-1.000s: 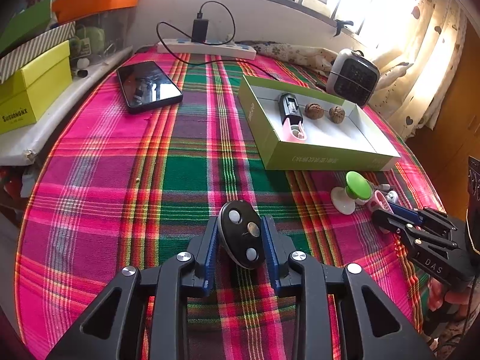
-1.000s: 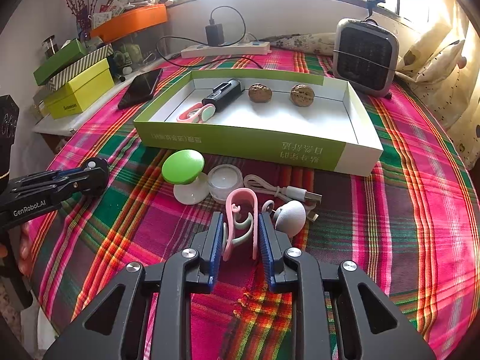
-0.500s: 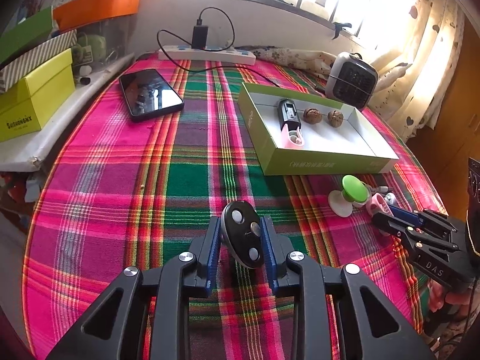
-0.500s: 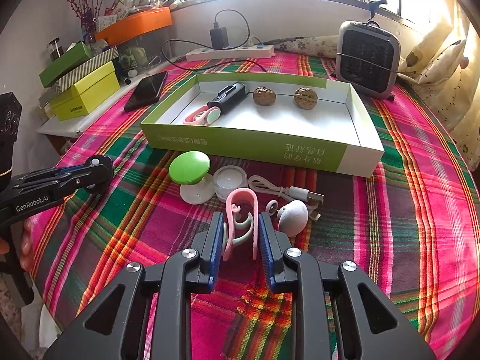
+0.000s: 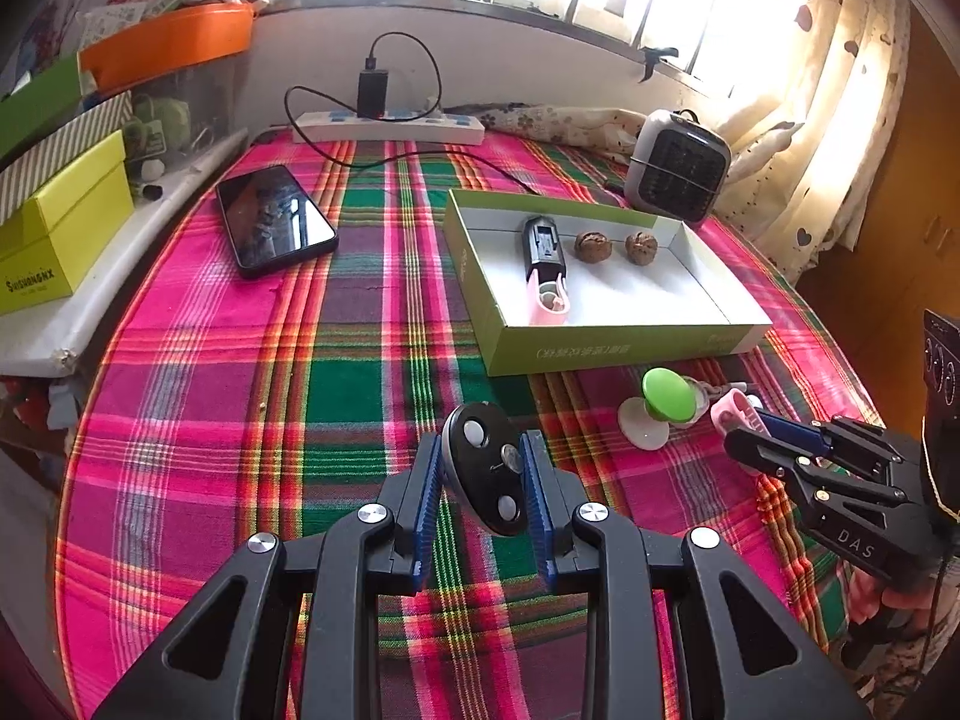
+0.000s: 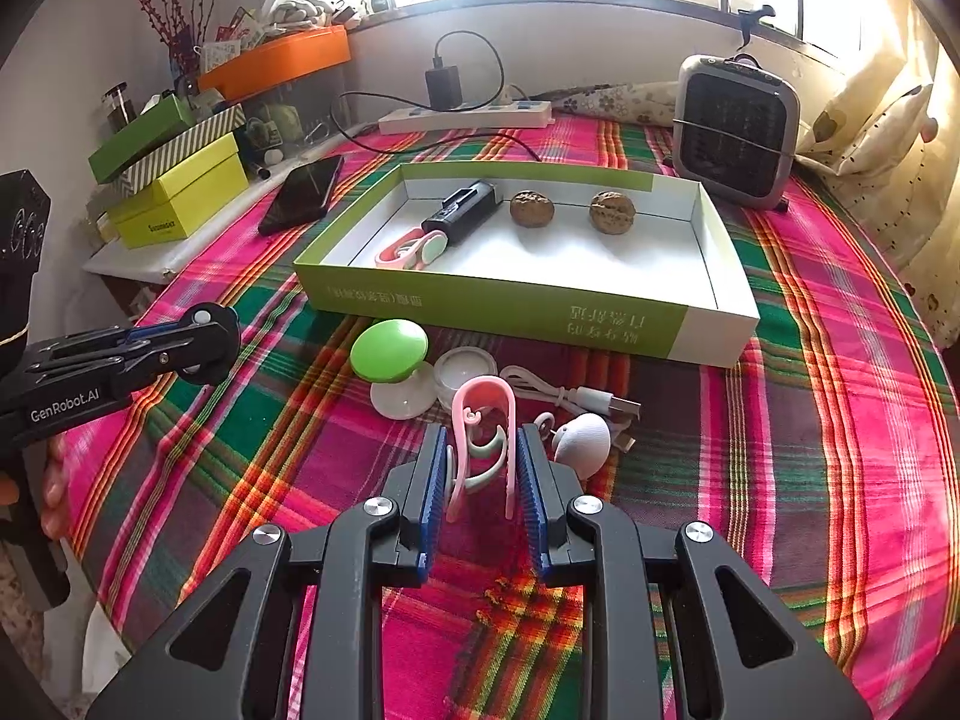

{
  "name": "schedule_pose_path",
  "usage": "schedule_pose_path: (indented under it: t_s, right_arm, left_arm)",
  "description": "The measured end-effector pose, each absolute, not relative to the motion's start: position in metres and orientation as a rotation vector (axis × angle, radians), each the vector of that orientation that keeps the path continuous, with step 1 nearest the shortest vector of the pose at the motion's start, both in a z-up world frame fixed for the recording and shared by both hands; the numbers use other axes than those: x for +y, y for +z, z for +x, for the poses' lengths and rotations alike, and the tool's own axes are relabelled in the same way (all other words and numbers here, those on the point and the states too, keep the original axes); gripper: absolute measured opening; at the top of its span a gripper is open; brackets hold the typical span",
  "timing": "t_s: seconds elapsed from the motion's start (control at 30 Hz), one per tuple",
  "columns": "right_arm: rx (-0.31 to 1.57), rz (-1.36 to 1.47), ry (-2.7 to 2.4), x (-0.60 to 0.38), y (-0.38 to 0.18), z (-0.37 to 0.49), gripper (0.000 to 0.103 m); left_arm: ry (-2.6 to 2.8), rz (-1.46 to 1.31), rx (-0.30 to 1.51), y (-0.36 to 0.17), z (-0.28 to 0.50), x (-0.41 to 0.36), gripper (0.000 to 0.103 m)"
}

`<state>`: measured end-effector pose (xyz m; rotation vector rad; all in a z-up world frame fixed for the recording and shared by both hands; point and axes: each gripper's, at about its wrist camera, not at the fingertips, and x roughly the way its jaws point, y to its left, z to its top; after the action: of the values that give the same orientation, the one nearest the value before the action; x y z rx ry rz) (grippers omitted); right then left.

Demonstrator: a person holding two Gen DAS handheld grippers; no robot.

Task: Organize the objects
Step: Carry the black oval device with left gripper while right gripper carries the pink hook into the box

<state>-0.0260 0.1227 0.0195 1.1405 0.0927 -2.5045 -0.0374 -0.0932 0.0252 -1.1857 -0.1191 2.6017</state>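
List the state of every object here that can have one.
left gripper: shut on the black oval gadget
right gripper: shut on the pink clip
green box: open, lidless
phone: screen dark, face up
charger: plugged into the power strip

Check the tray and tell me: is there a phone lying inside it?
No, the phone lies on the plaid cloth left of the green tray.

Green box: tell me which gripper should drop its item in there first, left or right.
Right, probably. The right gripper, shut on the pink clip, sits just in front of the green box. The left gripper, shut on the black oval gadget, is farther back on the cloth.
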Motion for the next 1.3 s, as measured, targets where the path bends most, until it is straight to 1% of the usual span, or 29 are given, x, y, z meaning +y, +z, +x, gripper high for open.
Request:
schedule_pose_path:
  t_s: [0.2,0.8,1.3]
  right_arm:
    - [0.092,1.113,-2.513,0.125,0.028,-0.027,0.024]
    - [0.062,1.088,-2.541,0.14,0.046,-0.043,0.024]
    - [0.062,1.092,-2.57,0.153,0.055,-0.079,0.024]
  left_arm:
    - [2.586,-1.158,-0.133,0.036,-0.042,-0.088,0.024]
    - [2.541,-1.091,-0.078,0.058,-0.062,-0.051,0.024]
    - [2.47,-1.094,-0.071,0.059,-0.104,-0.024,0.024]
